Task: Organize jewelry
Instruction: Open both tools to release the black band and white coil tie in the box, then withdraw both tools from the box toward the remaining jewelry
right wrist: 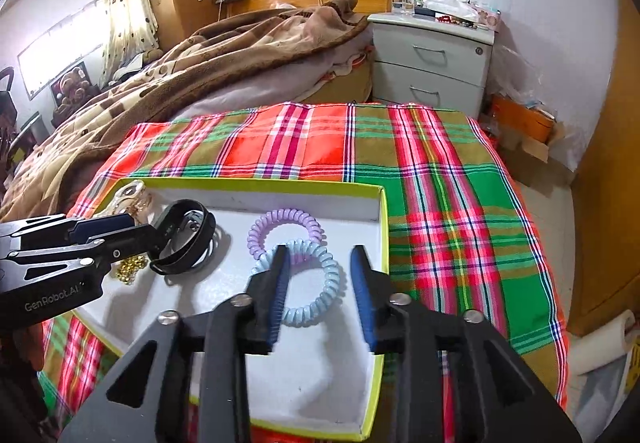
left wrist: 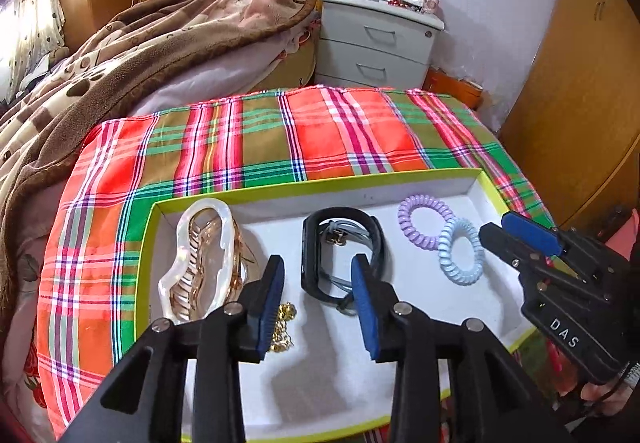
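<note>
All the jewelry lies inside my white box (left wrist: 474,179) with the yellow-green rim. The pearly hair claw (left wrist: 200,263) is at the left wall, with the gold chain (left wrist: 282,327) beside it. The black band (left wrist: 340,255) sits in the middle. The purple coil tie (right wrist: 284,233) and blue coil tie (right wrist: 310,283) touch near the right wall. My left gripper (left wrist: 318,303) is open wide over the band, holding nothing. My right gripper (right wrist: 320,295) is open too, around the blue tie. The box rests on a plaid cloth (right wrist: 440,183).
</note>
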`<state>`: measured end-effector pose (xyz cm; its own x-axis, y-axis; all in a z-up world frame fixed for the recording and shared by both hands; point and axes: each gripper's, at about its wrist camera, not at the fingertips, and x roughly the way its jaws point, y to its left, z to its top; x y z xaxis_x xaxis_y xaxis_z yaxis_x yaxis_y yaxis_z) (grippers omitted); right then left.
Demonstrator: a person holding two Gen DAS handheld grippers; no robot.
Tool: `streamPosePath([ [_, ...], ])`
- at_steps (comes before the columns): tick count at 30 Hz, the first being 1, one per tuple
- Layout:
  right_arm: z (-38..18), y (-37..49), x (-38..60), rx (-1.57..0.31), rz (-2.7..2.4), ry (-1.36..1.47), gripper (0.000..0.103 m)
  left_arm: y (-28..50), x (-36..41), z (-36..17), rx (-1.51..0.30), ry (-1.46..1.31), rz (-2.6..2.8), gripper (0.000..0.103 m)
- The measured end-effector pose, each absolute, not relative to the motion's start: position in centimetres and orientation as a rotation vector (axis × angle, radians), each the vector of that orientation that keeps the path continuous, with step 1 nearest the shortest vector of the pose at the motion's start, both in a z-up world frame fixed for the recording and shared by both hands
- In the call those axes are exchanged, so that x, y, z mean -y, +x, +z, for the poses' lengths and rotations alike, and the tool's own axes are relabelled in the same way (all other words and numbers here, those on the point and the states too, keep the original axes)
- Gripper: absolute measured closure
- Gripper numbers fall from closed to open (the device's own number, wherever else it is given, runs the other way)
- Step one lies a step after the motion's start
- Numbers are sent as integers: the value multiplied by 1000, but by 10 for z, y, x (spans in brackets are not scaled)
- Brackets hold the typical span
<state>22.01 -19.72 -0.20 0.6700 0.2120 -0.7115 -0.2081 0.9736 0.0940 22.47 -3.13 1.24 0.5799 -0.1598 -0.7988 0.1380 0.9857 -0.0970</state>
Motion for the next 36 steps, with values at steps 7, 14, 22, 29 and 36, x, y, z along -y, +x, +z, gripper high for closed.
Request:
streamPosePath([
  [7, 6, 208, 197, -778, 241, 8, 69, 206, 34, 24, -892, -8, -158, 65],
  [14, 15, 190, 198, -751, 251, 19, 69, 180, 34, 36, -848, -16, -163, 64],
  [22, 23, 164, 206, -723, 261, 46, 68, 151, 34, 39, -833, -21, -180, 63],
  [29, 18, 133, 223, -729, 254, 51, 59, 124, 21, 34, -813, -95, -226, 63],
  [36, -3, 114, 229, -793, 259, 34, 58, 104, 12, 21, -839, -140, -273, 63],
])
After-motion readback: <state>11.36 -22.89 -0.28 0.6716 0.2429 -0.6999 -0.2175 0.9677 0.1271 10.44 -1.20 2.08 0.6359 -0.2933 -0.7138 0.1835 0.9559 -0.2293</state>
